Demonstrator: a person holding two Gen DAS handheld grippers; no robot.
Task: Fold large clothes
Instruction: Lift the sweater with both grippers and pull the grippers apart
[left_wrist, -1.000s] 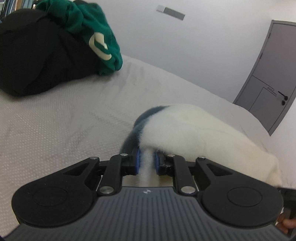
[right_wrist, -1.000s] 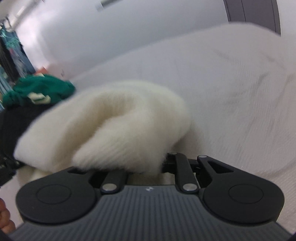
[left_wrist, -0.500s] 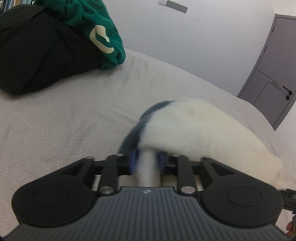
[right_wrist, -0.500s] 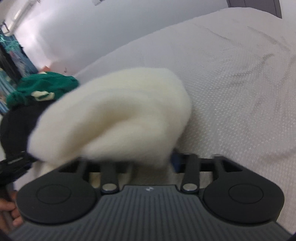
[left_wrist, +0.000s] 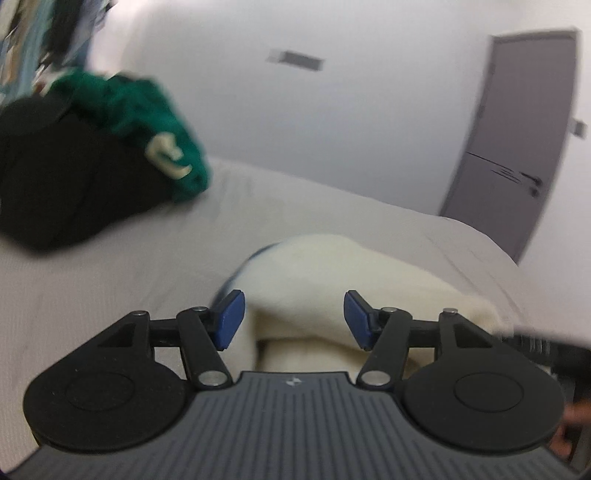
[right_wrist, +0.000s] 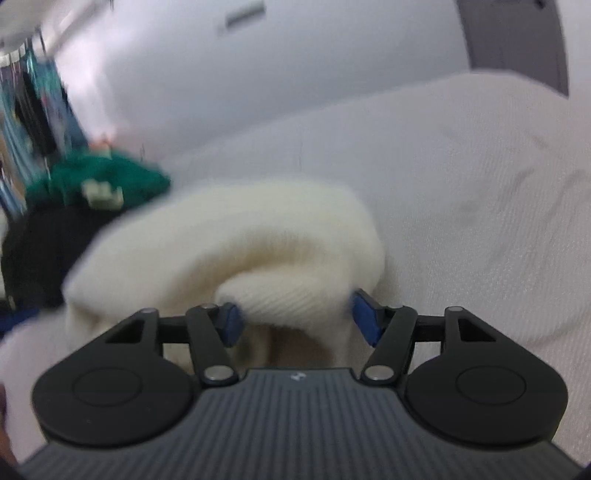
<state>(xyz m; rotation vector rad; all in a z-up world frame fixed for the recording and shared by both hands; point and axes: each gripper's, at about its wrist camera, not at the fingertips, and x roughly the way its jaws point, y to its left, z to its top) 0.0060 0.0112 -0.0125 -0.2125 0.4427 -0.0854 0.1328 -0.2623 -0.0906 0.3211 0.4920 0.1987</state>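
Cream knit, the sweater (left_wrist: 343, 273) lies folded in a thick roll on the near bed (left_wrist: 110, 273). The left gripper (left_wrist: 294, 319) is spreading its jaws clear of it; the right gripper (right_wrist: 297, 319), jaws apart but narrowing, straddles a fold (right_wrist: 291, 295) without pinching. Both should draw straight back so no pad drags the roll open; other clothes (left_wrist: 74, 177) lie far left.

left gripper (left_wrist: 294, 319) jaws opening, right gripper (right_wrist: 296, 320) closing

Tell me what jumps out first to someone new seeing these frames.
The fluffy cream garment bunched on the bed, just ahead of both grippers. The left gripper has its jaws opening around the fabric; the right gripper has its jaws closing, a fold of it between them. Far left, a green garment sits atop a black pile.
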